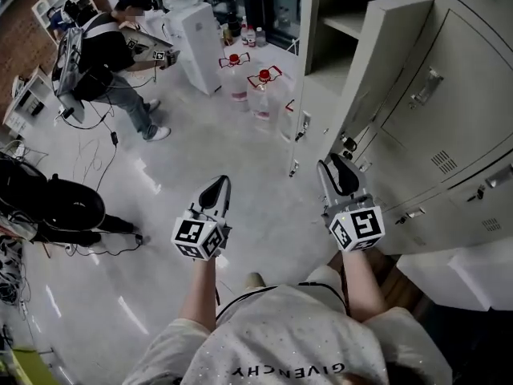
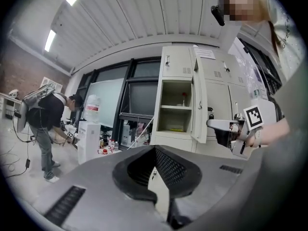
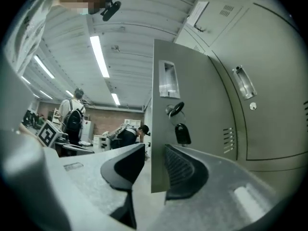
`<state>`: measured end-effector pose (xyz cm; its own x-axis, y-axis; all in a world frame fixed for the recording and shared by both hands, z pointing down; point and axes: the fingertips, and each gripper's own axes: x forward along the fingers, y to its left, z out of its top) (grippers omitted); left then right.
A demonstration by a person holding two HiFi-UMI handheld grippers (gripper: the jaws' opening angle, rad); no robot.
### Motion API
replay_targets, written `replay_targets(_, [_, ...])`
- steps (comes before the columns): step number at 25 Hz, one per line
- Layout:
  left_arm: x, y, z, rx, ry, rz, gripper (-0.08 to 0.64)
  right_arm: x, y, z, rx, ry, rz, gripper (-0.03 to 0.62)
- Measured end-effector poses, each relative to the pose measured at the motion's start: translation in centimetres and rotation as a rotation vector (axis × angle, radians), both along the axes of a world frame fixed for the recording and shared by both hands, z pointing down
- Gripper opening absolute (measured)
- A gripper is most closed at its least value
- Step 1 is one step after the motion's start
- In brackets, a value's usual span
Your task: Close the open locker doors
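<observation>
The open locker door (image 1: 386, 62) stands out from the bank of grey lockers (image 1: 465, 127). My right gripper (image 1: 340, 172) is at its lower free edge, near the key. In the right gripper view the door (image 3: 197, 129) has its edge between the jaws of my right gripper (image 3: 155, 166), which stand open with a gap on the left side. A key (image 3: 174, 109) with a black fob (image 3: 182, 134) hangs in the door's lock. My left gripper (image 1: 216, 191) hangs over the floor to the left, open and holding nothing (image 2: 155, 160). The left gripper view shows the open locker (image 2: 174, 107) and the right gripper (image 2: 225, 125).
A person with a backpack (image 1: 103, 50) bends over at the far left. Water bottles (image 1: 261, 95) and a white appliance (image 1: 197, 42) stand near the lockers. A second open door (image 1: 301, 127) juts out low down. Cables and a black bag (image 1: 56, 203) lie on the floor at the left.
</observation>
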<state>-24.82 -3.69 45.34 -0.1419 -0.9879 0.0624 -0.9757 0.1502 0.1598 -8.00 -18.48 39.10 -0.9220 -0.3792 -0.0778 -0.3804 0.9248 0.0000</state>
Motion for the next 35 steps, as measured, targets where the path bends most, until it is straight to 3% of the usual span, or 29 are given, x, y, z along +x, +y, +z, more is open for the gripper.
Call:
replay_targets(6, [-4.2, 1.1, -0.8, 0.033, -0.01, 0.077, -0.003, -0.9, -0.9, 0.0, 0.027, 0.04, 0.236, 0.124])
replay_targets(13, [-7.6, 2.7, 0.3, 0.038, 0.009, 0.115, -0.003, -3.2, -1.3, -0.2, 0.037, 0.056, 0.38, 0.12])
replay_targets(23, [-13.5, 3.5, 0.4, 0.058, 0.038, 0.078, -0.003, -6.7, -2.4, -0.3, 0.066, 0.091, 0.45, 0.115])
replay_targets(30, [-17.4, -1.0, 0.6, 0.073, 0.038, 0.098, -0.003, -10.5, -5.4, 0.3, 0.091, 0.08, 0.484, 0.114])
replay_targets(35, [-22.1, -4.3, -0.7, 0.084, 0.023, 0.111, -0.003, -14.3, -8.1, 0.1, 0.069, 0.063, 0.515, 0.109])
